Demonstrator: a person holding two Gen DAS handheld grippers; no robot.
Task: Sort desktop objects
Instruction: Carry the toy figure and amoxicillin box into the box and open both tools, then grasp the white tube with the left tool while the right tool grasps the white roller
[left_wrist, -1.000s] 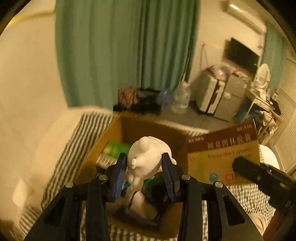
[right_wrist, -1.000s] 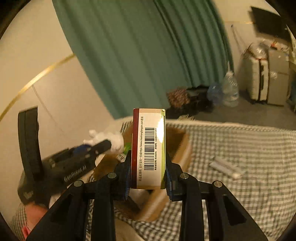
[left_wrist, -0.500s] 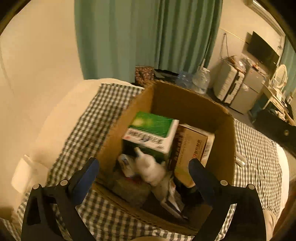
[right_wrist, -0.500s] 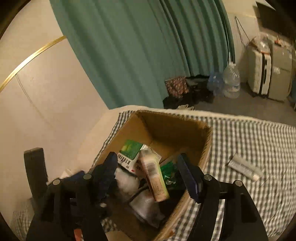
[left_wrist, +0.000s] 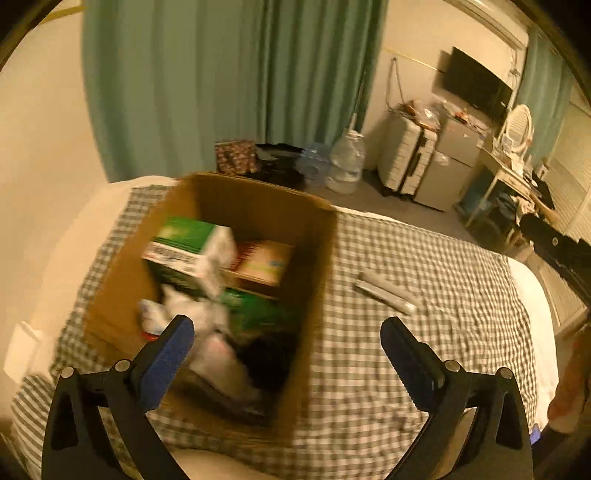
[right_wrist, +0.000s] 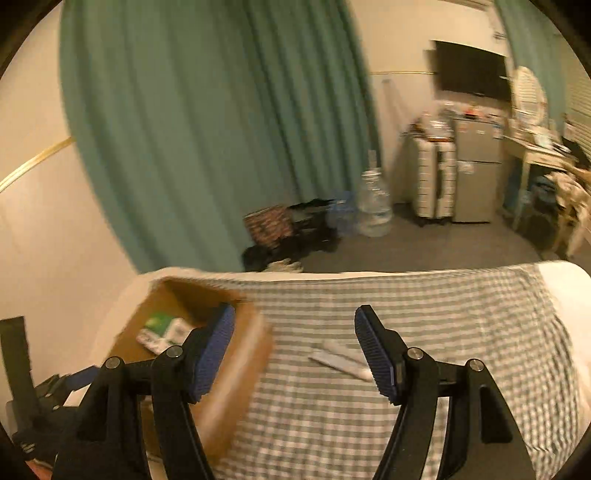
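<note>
An open cardboard box (left_wrist: 327, 254) stands on the checked bed sheet (left_wrist: 436, 354). Inside lie a green-and-white carton (left_wrist: 188, 243), a red-and-tan medicine box (left_wrist: 262, 260) and a blurred white toy figure (left_wrist: 207, 317) among other items. My left gripper (left_wrist: 286, 325) hovers over the box's right wall, jaws opening wide, nothing between them. My right gripper (right_wrist: 295, 312) is open and empty above the sheet, just right of the box (right_wrist: 236, 369). Two flat grey-white sticks (right_wrist: 340, 360) lie on the sheet (left_wrist: 384, 293), seen between the right gripper's fingers.
Beyond the bed's far edge are a green curtain (right_wrist: 207, 129), water jugs (right_wrist: 373, 203), a white suitcase (right_wrist: 434, 181), a small fridge (right_wrist: 474, 177) and a cluttered desk (left_wrist: 513, 166). The other gripper's black body shows at the right edge (left_wrist: 561, 251).
Both grippers opened: the white toy and the medicine box left the jaws and now lie in the cardboard box. Both views swung right, toward the open sheet.
</note>
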